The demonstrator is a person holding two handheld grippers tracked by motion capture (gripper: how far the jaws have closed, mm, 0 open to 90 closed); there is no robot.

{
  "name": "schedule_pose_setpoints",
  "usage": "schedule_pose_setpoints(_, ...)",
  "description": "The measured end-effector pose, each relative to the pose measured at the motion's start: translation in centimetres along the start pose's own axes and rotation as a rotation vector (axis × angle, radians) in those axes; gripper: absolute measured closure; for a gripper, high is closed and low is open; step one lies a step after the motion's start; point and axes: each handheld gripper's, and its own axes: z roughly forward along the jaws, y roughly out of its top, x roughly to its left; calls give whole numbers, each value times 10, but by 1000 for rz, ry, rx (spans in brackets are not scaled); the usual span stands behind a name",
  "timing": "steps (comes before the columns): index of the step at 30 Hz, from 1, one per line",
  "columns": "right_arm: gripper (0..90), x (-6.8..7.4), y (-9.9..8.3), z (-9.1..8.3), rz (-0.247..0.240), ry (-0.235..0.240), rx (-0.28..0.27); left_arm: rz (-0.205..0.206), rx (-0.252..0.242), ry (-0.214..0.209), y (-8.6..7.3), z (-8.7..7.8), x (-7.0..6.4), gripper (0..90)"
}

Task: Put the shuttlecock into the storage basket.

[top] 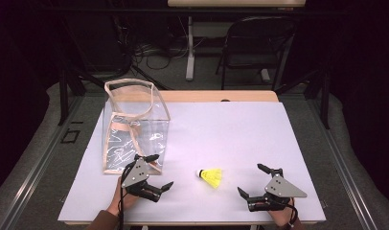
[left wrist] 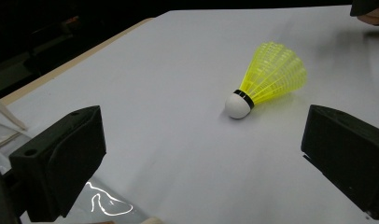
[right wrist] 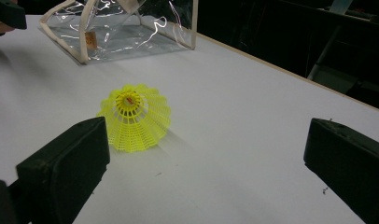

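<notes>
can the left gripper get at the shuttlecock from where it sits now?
Probably yes. The left gripper has its jaws wide open, pointed toward the yellow shuttlecock, with bare white table between them. The clear bag stands behind it, out of the path.

Overhead plus two low, facing views of shuttlecock (top: 211, 177)

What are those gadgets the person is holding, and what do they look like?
Two hand-held tongs. The left tongs and right tongs are each black, with two blocky jaws and a grey three-cornered plate on top. A dark cable trails from each toward the person. A brown sleeve covers the left forearm.
</notes>
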Motion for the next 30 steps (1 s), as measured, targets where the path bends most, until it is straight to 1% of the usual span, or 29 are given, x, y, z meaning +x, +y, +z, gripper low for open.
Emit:
schedule_pose_setpoints(3, 0, 0, 0, 0, -2, 1, 0, 3, 8, -3, 2, 3, 1, 0)
schedule_pose_setpoints(5, 0, 0, 0, 0, -3, 1, 1, 6, 23, -14, 3, 4, 3, 0)
schedule_pose_setpoints(9, 0, 0, 0, 0, -2, 2, 0, 5, 16, -13, 5, 6, 4, 0)
schedule_pose_setpoints(10, 0, 0, 0, 0, -2, 2, 1, 7, 21, -20, 5, 6, 5, 0)
schedule_pose_setpoints(11, 0, 0, 0, 0, -1, 3, 0, 9, 19, -15, 6, 8, 5, 0)
schedule_pose_setpoints(13, 0, 0, 0, 1, 0, 5, 0, 17, 29, -23, 8, 11, 6, 0)
schedule_pose_setpoints(15, 0, 0, 0, 0, 0, 5, 1, 22, 26, -25, 10, 14, 8, 0)
schedule_pose_setpoints(18, 0, 0, 0, 0, 1, 4, 0, 23, 27, -29, 12, 16, 9, 0)
schedule_pose_setpoints(22, 0, 0, 0, 0, 1, 6, -1, 34, 38, -39, 14, 18, 11, 0)
schedule_pose_setpoints(23, 0, 0, 0, 0, 1, 5, 0, 31, 36, -37, 15, 18, 11, 0)
schedule_pose_setpoints(24, 0, 0, -1, 1, 1, 6, 1, 32, 35, -43, 15, 18, 12, 0)
schedule_pose_setpoints(25, 0, 0, -1, 1, 1, 6, 1, 36, 37, -41, 16, 19, 12, 0)
schedule_pose_setpoints(30, 0, 0, -1, 1, 0, 8, 4, 44, 47, -58, 20, 22, 15, 0)
